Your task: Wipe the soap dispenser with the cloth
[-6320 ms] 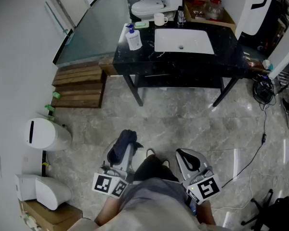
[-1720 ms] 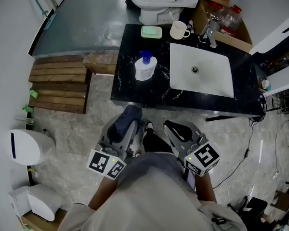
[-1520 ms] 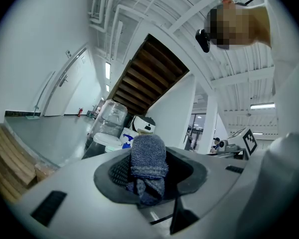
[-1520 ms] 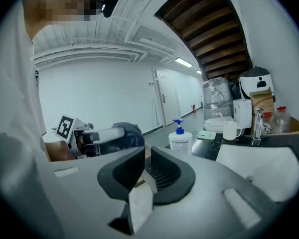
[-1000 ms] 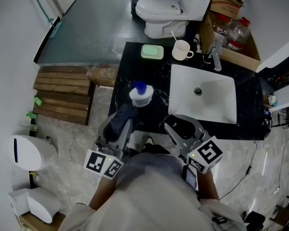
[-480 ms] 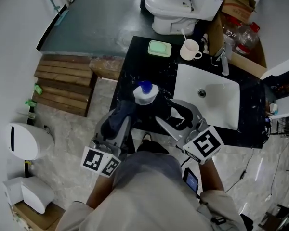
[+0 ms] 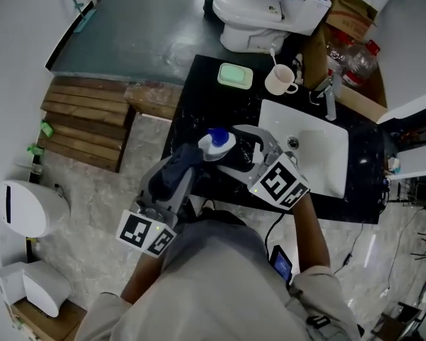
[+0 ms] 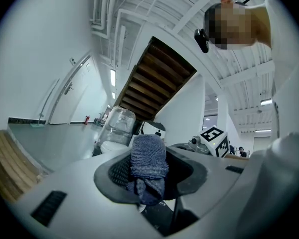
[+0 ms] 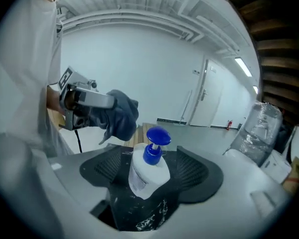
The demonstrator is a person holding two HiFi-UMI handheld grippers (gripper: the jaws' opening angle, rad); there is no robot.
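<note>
The white soap dispenser [image 7: 214, 148] with its blue pump top stands near the front left of the black counter [image 7: 199, 84]. In the right gripper view the soap dispenser [image 9: 147, 172] sits between the two dark pads, with gaps on both sides. My right gripper [image 7: 227, 148] straddles it and its jaws are opening. My left gripper [image 7: 179, 176] is shut on a dark blue cloth [image 7: 172, 170] just left of the bottle. The left gripper view shows that cloth [image 8: 147, 164] bunched between its jaws.
A white sink [image 7: 309, 151] with a faucet [image 7: 329, 98] fills the counter's right half. A green soap dish [image 7: 235, 75] and a mug [image 7: 279, 81] stand at the back. A toilet [image 7: 247, 7] lies beyond, wooden pallets [image 7: 85, 126] to the left.
The person has stepped up to the counter. My right gripper swung left and down around the dispenser, rolling as its jaws widened. My left gripper with the cloth edged towards the bottle.
</note>
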